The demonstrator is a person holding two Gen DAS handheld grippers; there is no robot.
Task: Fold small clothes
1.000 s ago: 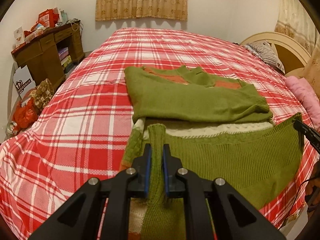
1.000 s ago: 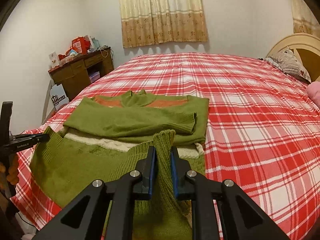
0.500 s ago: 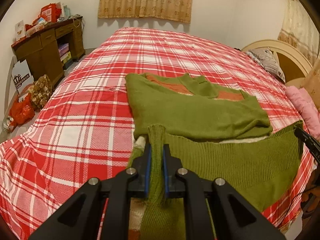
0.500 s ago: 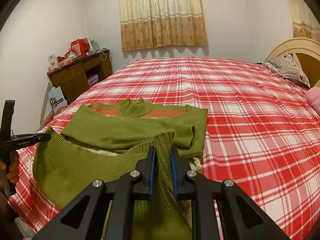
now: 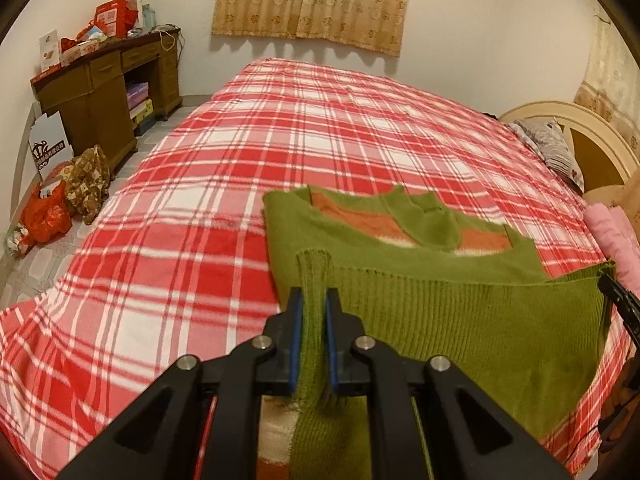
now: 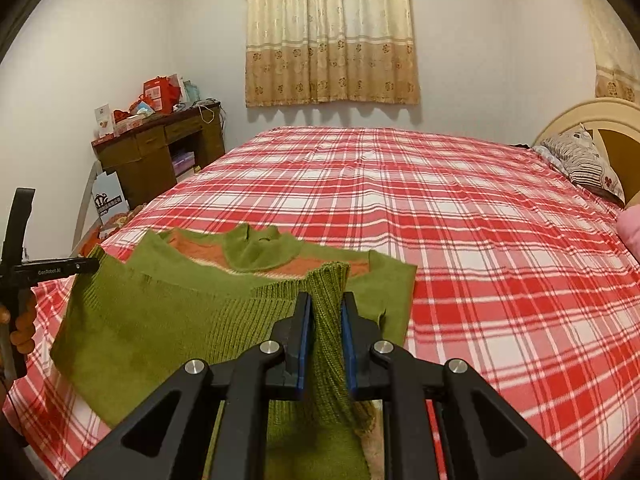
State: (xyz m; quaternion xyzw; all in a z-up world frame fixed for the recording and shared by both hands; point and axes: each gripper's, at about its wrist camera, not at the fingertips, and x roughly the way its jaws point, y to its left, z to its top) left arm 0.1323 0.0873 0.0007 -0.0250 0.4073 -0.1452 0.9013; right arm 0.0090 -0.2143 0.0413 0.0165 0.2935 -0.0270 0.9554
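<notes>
A green knit sweater (image 5: 460, 308) with orange and cream bands lies on the red plaid bed (image 5: 320, 128), sleeves folded across its chest. My left gripper (image 5: 313, 300) is shut on the left corner of the ribbed hem, which is lifted over the body. My right gripper (image 6: 325, 304) is shut on the hem's right corner of the same sweater (image 6: 168, 320). The hem hangs stretched between the two. The right gripper (image 5: 618, 300) shows at the left view's right edge; the left gripper (image 6: 52, 268) shows at the right view's left edge, held by a hand (image 6: 22, 324).
A brown desk (image 5: 104, 80) with boxes on top stands left of the bed, with bags (image 5: 64, 200) on the floor beside it. A headboard and patterned pillow (image 6: 584, 160) are at the right. A pink cloth (image 5: 612, 232) lies near the bed's right edge. Curtains (image 6: 328, 32) hang behind.
Both grippers carried the hem away from me and up over the sweater's body. The cream band and lower part seen earlier are now covered by the raised hem.
</notes>
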